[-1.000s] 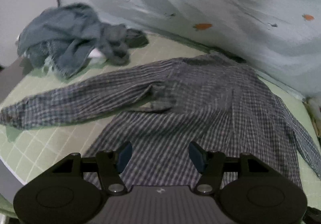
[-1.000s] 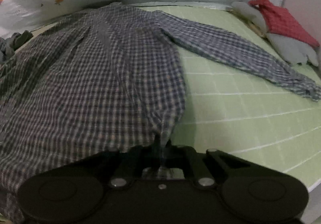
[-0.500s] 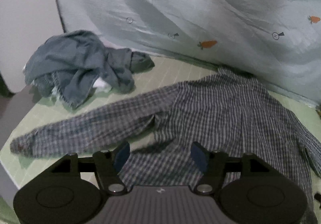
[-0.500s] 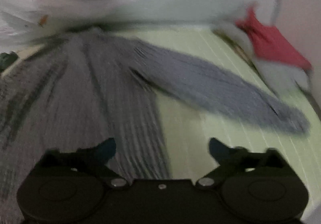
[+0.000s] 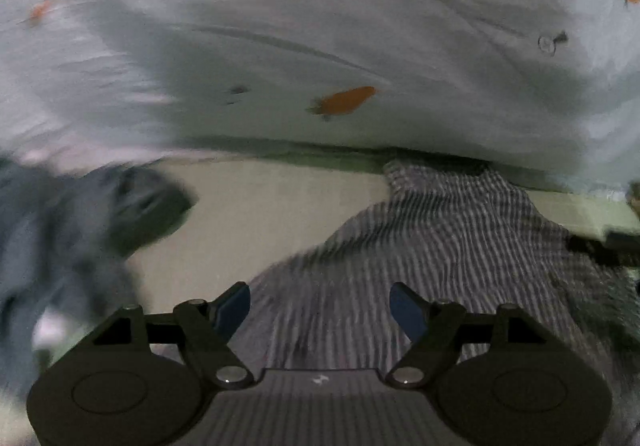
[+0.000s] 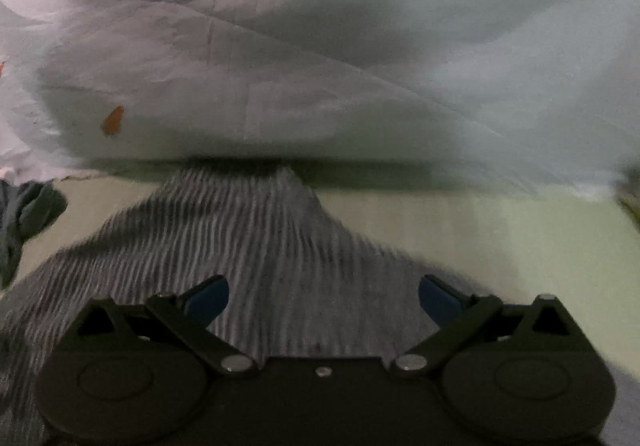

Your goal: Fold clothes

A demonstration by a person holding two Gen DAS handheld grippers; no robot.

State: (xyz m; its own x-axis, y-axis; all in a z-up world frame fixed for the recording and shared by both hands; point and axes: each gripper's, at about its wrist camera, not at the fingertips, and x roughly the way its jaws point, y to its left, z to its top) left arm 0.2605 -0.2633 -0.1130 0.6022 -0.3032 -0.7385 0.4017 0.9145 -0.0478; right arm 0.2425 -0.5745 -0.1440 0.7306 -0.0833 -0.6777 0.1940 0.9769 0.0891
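Your left gripper [image 5: 320,302] and right gripper [image 6: 324,296] gape wide, empty, over the shirt [image 5: 440,246], spread from 6 toward 12 o'clock. It's light, limp; pinch an edge.

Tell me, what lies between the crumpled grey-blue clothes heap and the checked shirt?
Only bare pale green mat separates the heap from the shirt, in the left wrist view.

Motion-blurred plaid shirt [image 5: 440,246], its collar hidden under pale sheet [image 5: 320,26]
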